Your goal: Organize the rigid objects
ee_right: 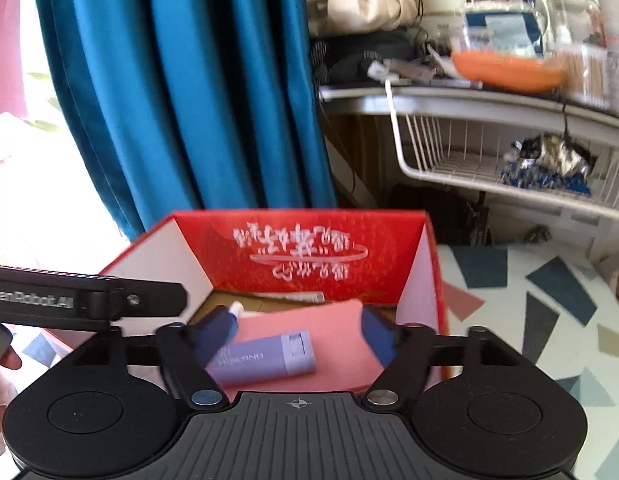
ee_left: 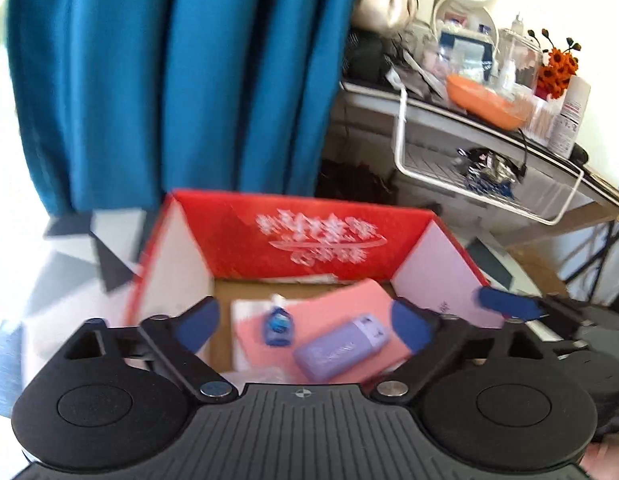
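Note:
An open red box (ee_left: 309, 232) (ee_right: 301, 240) stands in front of me. Inside lie a pink flat pad (ee_left: 341, 312) (ee_right: 329, 328), a lilac rectangular case (ee_left: 341, 348) (ee_right: 265, 358) on top of it, and a small blue bottle with a white cap (ee_left: 276, 320), partly hidden by my finger in the right wrist view (ee_right: 235, 312). My left gripper (ee_left: 305, 326) is open and empty above the box's near side. My right gripper (ee_right: 295, 336) is open and empty over the lilac case. The right gripper's blue fingers (ee_left: 505, 300) show at the right of the left wrist view.
A blue curtain (ee_left: 181, 80) hangs behind the box. A cluttered shelf with an orange bowl (ee_left: 481, 102) and a white wire basket (ee_right: 489, 152) stands at the right. The table (ee_right: 549, 300) has a terrazzo pattern. The left gripper's body (ee_right: 85, 300) crosses the left.

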Motion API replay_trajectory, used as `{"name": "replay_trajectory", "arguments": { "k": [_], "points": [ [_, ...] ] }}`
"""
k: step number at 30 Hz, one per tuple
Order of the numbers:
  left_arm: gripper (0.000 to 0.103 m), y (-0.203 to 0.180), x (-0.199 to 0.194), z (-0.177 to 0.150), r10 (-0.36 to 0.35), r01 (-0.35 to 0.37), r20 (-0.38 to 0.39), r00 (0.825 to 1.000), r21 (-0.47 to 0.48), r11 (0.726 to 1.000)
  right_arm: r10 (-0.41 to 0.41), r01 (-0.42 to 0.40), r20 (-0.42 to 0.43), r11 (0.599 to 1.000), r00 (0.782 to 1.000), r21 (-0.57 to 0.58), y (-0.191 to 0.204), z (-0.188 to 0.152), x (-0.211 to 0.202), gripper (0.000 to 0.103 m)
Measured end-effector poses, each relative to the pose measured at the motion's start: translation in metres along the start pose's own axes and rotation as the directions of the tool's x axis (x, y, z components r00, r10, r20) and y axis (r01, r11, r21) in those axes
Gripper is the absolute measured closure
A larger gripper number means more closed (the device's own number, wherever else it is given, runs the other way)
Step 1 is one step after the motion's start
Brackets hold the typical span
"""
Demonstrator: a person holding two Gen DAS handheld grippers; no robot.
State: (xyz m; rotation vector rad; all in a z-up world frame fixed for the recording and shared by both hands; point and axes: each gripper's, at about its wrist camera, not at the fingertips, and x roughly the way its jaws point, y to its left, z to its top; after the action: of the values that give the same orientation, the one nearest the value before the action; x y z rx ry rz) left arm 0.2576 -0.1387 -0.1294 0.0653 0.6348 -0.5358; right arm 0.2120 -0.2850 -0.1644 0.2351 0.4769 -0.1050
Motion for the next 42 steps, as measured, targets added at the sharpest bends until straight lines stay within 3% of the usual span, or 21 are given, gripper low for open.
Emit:
{"name": "replay_trajectory", "arguments": {
  "k": [3,6,12,26,30,42],
  "points": [
    [0.002,0.004,-0.025,0.006,0.037,-0.037,0.019,0.999,0.009,0.999,-0.026,0.026,0.004,1.000,1.000,-0.002,0.007,0.010,-0.016,0.006],
    [0.000,0.011,-0.054,0.013,0.053,-0.053,0.042,0.998,0.002,0.999,-0.022,0.022,0.029,1.000,0.999,-0.006,0.016,0.021,-0.037,0.000],
    [0.000,0.016,-0.123,0.014,0.161,-0.162,0.128,0.979,0.002,0.987,-0.003,0.003,0.099,1.000,0.995,0.008,0.033,0.043,-0.090,0.000],
    [0.000,0.028,-0.256,-0.008,0.176,-0.154,0.187,0.966,-0.125,0.980,-0.015,0.015,0.210,1.000,0.978,0.003,0.065,0.045,-0.236,0.000],
    [0.000,0.028,-0.285,-0.014,0.155,-0.125,0.216,0.964,-0.146,0.981,-0.004,0.006,0.223,1.000,0.975,-0.009,0.069,0.041,-0.262,0.000],
    [0.000,0.016,-0.339,-0.025,0.205,-0.168,0.282,0.937,-0.147,0.975,0.003,0.001,0.263,1.000,0.965,-0.017,0.075,0.032,-0.308,0.000]
  ]
}}
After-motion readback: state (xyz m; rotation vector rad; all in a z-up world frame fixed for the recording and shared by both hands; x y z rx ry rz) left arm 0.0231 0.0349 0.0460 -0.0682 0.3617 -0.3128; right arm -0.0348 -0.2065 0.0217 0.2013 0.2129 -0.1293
